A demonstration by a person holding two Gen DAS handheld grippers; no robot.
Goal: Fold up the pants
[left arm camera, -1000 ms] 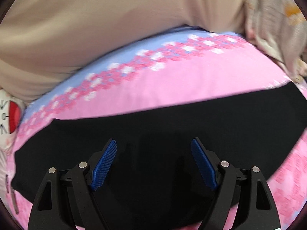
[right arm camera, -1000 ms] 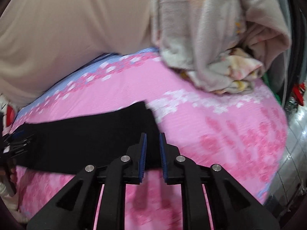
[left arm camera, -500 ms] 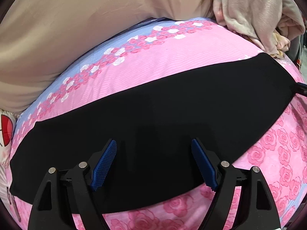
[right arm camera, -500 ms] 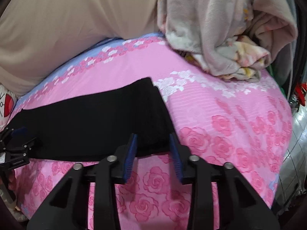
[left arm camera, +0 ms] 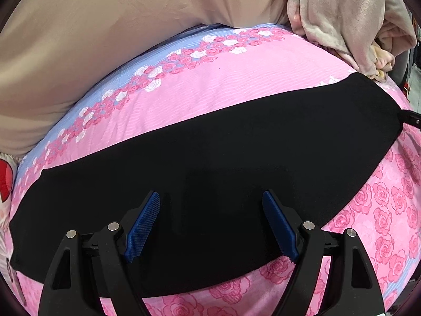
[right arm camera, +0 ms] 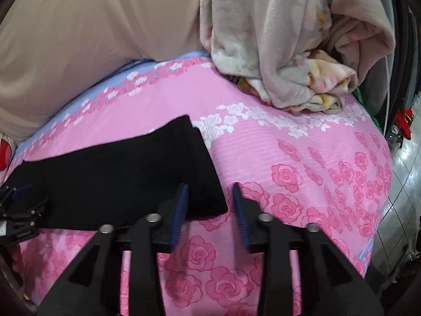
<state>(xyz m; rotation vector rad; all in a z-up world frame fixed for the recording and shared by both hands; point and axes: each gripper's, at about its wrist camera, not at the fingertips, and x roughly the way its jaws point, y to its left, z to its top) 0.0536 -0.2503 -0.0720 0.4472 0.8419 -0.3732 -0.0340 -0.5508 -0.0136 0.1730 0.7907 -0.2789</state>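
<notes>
Black pants (left arm camera: pixel 210 163) lie flat as a long band across a pink rose-print bed sheet (left arm camera: pixel 210 84). In the right wrist view the pants (right arm camera: pixel 118 173) end at a corner near my fingers. My left gripper (left arm camera: pixel 210 200) is open wide and empty, just above the near middle of the pants. My right gripper (right arm camera: pixel 210 192) is open and empty, straddling the near right corner of the pants. The left gripper also shows at the left edge of the right wrist view (right arm camera: pixel 18 210).
A beige pillow or headboard cushion (left arm camera: pixel 105 39) runs along the far side of the bed. A crumpled grey floral blanket (right arm camera: pixel 289 52) sits at the far right. The bed's right edge drops to a tiled floor (right arm camera: pixel 402 184).
My right gripper has opened, letting go of the pants corner, and drawn back a little. The pants now lie flat and stretched out. My left gripper has stayed open.
</notes>
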